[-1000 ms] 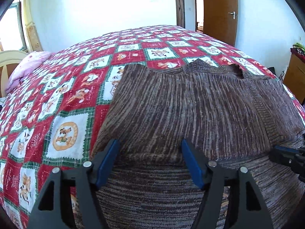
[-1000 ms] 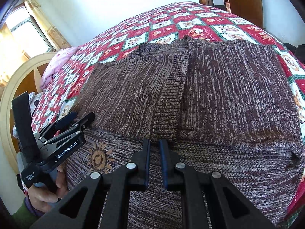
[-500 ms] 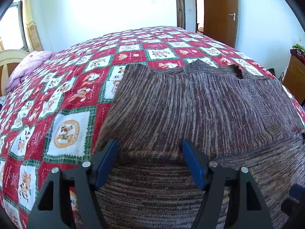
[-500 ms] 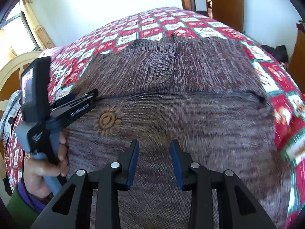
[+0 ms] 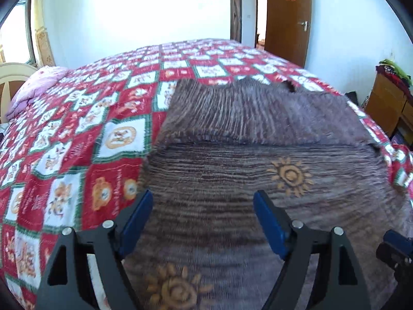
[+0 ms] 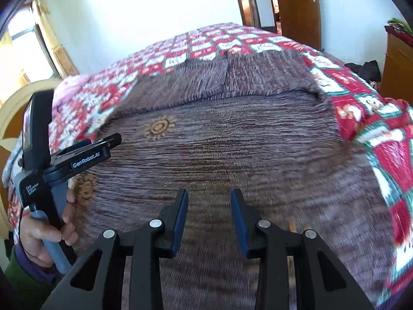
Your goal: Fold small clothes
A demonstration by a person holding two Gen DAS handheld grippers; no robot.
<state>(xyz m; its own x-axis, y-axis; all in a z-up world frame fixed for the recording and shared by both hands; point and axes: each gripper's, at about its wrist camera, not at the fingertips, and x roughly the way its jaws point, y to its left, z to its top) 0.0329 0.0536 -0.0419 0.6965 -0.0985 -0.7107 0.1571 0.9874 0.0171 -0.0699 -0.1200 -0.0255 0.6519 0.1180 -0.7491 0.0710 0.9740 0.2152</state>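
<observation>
A brown knitted sweater (image 5: 245, 160) with orange sun motifs lies spread on the bed; its far part is folded over, leaving a fold edge across the middle. It also fills the right wrist view (image 6: 232, 142). My left gripper (image 5: 204, 219) is open and empty, above the sweater's near left part. It shows from the side in the right wrist view (image 6: 113, 142). My right gripper (image 6: 209, 217) is open and empty above the sweater's near middle.
The bed carries a red, white and green patchwork quilt (image 5: 77, 134). A pink pillow (image 5: 33, 85) and a curved headboard (image 6: 23, 103) are at the left. A wooden cabinet (image 5: 387, 103) and a brown door (image 5: 286, 18) stand at the right and back.
Both grippers have pulled back toward me from the fold edge. My right gripper, shut a second ago, has opened. The sweater's sun-patterned near part now shows.
</observation>
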